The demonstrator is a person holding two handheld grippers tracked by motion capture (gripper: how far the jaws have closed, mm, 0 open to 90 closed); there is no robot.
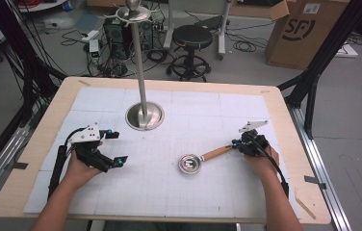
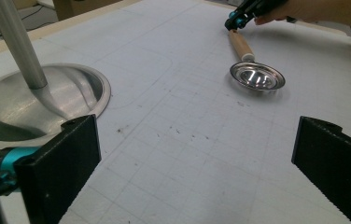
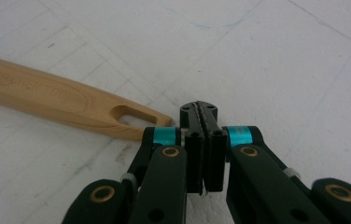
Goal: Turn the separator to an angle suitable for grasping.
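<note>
We see the ladle (image 1: 199, 160) lying flat on the tabletop (image 1: 39, 139), its steel bowl in front of the metal stand (image 1: 144, 114) and to the right, its wooden handle pointing away from the stand. Our right hand-held gripper (image 1: 237, 144) sits just beside the handle's slotted end with its jaws clenched together and nothing between them. Our left hand-held gripper (image 1: 116, 147) rests left of the ladle, well apart from it, jaws spread wide and empty.
</note>
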